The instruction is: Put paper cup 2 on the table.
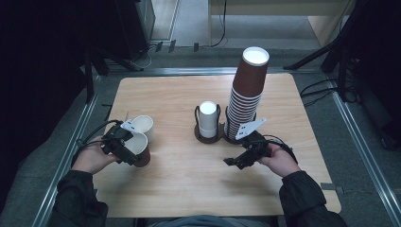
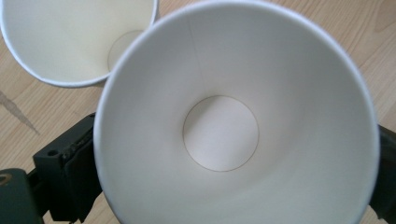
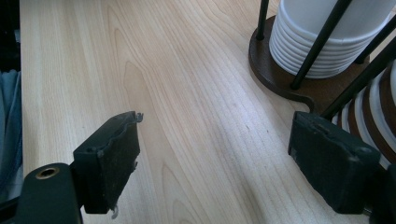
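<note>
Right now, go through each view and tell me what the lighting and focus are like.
High view: dark surround, wooden table lit, glare whitening the top of the tall cup stack. Left gripper view: the held paper cup bright, evenly lit, slightly soft. Right gripper view: the right gripper has blurred jaws, wood grain sharper, a pale sheen on the boards.

No readable text, label, brand or number appears anywhere.

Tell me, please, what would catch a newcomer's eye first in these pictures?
Probably the tall leaning stack of brown cups in its wire holder at the table's far middle, beside a shorter white stack. Next, the left gripper holds an open cup by the near left edge, a second cup just behind it.
</note>
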Available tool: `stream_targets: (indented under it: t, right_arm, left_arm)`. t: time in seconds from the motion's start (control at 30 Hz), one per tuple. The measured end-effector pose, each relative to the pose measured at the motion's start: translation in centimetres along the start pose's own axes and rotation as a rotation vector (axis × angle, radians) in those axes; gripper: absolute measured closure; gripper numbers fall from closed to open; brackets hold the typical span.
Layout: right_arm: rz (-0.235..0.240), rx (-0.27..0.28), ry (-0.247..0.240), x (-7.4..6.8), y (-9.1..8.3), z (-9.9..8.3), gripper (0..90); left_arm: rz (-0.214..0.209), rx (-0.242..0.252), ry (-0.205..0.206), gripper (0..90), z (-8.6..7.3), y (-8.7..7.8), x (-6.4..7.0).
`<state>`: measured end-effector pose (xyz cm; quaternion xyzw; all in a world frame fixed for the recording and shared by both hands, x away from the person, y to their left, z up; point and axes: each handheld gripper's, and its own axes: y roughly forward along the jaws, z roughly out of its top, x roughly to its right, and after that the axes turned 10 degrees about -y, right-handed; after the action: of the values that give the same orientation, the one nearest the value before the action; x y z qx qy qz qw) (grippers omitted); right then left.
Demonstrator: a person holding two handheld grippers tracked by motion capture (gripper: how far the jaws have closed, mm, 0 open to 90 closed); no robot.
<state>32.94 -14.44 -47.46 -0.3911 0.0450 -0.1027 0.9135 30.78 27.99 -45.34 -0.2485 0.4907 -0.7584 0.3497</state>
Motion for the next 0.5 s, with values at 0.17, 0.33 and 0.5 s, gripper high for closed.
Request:
stream_targets:
  t: [0.17,0.33,0.5]
  right_arm:
    - [0.001,-0.002,-0.001,0.0,0.0,0.0,16.8]
    - [0.000,-0.002,0.001,0.0,0.0,0.0,16.8]
    - [0.001,-0.003,-0.003,0.0,0.0,0.0,16.8]
  left_arm:
    - [-0.018,0.031,-0.011,0.3,0.1,-0.6,-0.1]
    - [-0.027,0.067,-0.017,0.3,0.1,-1.4,-0.1]
    - [-0.064,0.126,-0.034,0.4,0.0,-2.6,-0.5]
